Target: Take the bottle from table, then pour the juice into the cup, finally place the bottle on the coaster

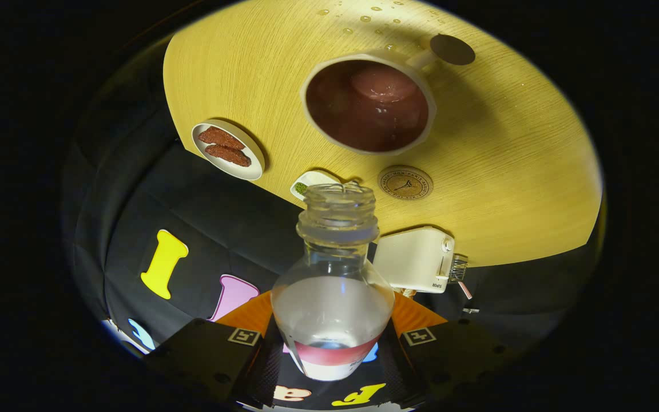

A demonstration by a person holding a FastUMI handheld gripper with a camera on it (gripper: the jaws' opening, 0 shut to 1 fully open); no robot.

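Bottle tipped toward cup, held in gripper.
Gripper (329, 349) fingers clamp open-necked bottle (332, 286) both sides; mouth just short of cup (368, 106), which holds dark juice. Coaster (405, 182) betw. bottle mouth & cup, on wood table (524, 171).

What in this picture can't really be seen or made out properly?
- Bottle: its base is cut off low in the gripper view, between the claw fingers.
- Claw fingers: where the pads meet the bottle is hidden by the bottle itself.
- Coaster: its printed mark is too small to read.
- Small dish: partly hidden behind the bottle's mouth.
- White appliance: its label is too small to read.
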